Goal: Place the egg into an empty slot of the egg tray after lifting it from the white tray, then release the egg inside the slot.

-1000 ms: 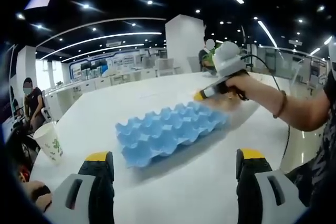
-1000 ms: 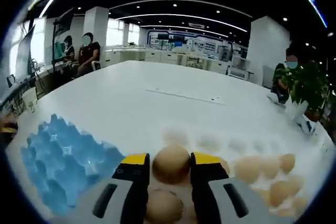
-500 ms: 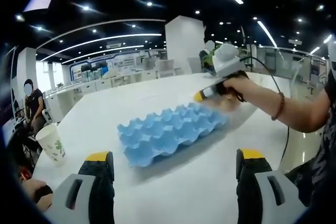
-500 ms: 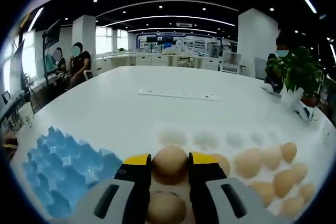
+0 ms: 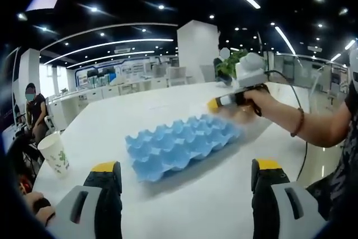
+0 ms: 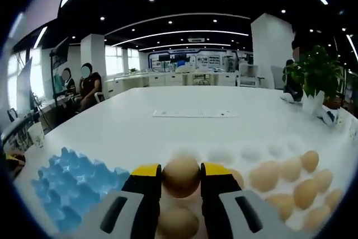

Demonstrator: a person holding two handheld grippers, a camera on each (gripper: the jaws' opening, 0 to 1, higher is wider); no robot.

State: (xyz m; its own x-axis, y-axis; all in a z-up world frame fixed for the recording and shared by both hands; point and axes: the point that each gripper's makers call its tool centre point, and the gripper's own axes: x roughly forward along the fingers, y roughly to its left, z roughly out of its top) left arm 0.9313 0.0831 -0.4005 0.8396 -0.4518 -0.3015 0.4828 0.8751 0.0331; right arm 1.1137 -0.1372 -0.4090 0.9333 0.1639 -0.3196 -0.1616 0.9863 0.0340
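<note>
Left of the white tray: egg tray, blue, one in number, every visible slot empty; it lies on the table.
Landmark: white tray, its far cups bare.
Left gripper: jaws spread wide, grasping nothing, held back on the near side of the egg tray.
Right gripper: clenched on one egg over the white tray's left part; seen from the left gripper view, it hangs at the egg tray's far right corner.
Step in hand, as judged: egg lifted, carry not yet made.
Next move, as judged: travel leftward from the white tray, lower into an empty slot, then part the jaws.
Count: one egg directly beneath the jaws; some seven loose eggs in the white tray's right part, count uncertain at the edge.
Other: one paper cup, well left of the egg tray.
</note>
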